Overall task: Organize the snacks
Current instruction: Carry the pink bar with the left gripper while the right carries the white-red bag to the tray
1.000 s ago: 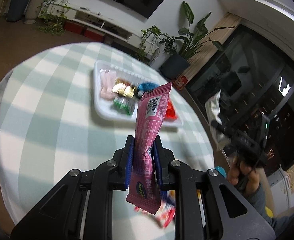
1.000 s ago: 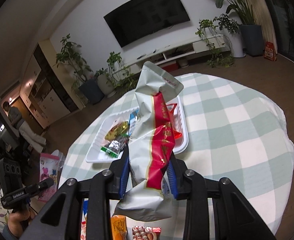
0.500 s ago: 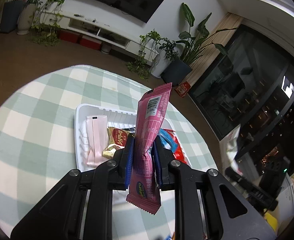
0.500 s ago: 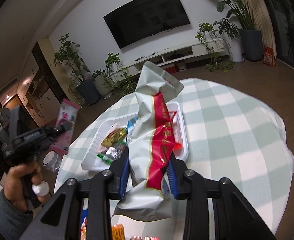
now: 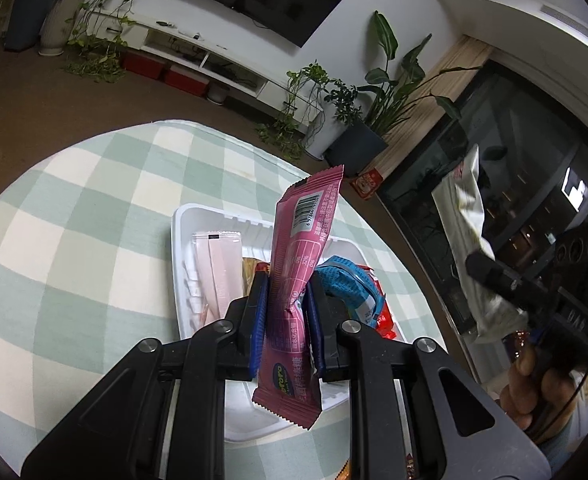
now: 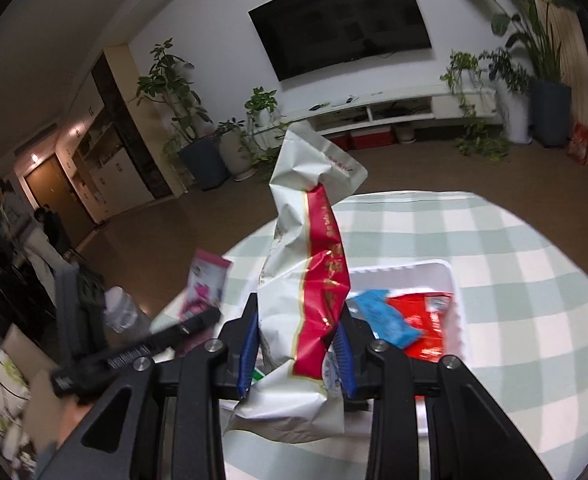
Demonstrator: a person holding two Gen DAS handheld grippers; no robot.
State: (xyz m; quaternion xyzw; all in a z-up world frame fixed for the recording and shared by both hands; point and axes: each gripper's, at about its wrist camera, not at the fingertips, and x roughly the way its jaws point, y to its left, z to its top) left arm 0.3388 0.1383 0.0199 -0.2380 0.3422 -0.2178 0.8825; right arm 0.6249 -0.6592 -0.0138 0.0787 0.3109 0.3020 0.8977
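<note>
My left gripper (image 5: 287, 320) is shut on a pink snack bar wrapper (image 5: 304, 256) that stands upright over the white tray (image 5: 182, 224). The tray holds a pale pink packet (image 5: 218, 272), a blue packet (image 5: 348, 284) and a red packet (image 5: 384, 320). My right gripper (image 6: 297, 344) is shut on a crumpled white bag with a red band (image 6: 314, 248), held over the near left part of the same tray (image 6: 452, 276). In the right wrist view, the left gripper (image 6: 198, 320) shows blurred at the left with the pink wrapper (image 6: 206, 280). The left wrist view shows the right gripper (image 5: 490, 276) and its white bag (image 5: 466, 232) at the right.
A round table with a green and white checked cloth (image 5: 74, 208) carries the tray. A few loose snacks lie at the near edge (image 5: 410, 468). Potted plants (image 5: 374, 92), a low TV bench (image 6: 394, 108) and a wall TV (image 6: 342, 20) stand behind. Two people (image 6: 18, 224) are far left.
My left gripper has moved forward with the pink wrapper and now hangs over the tray. My right gripper has risen and shifted toward the tray's left with the white bag.
</note>
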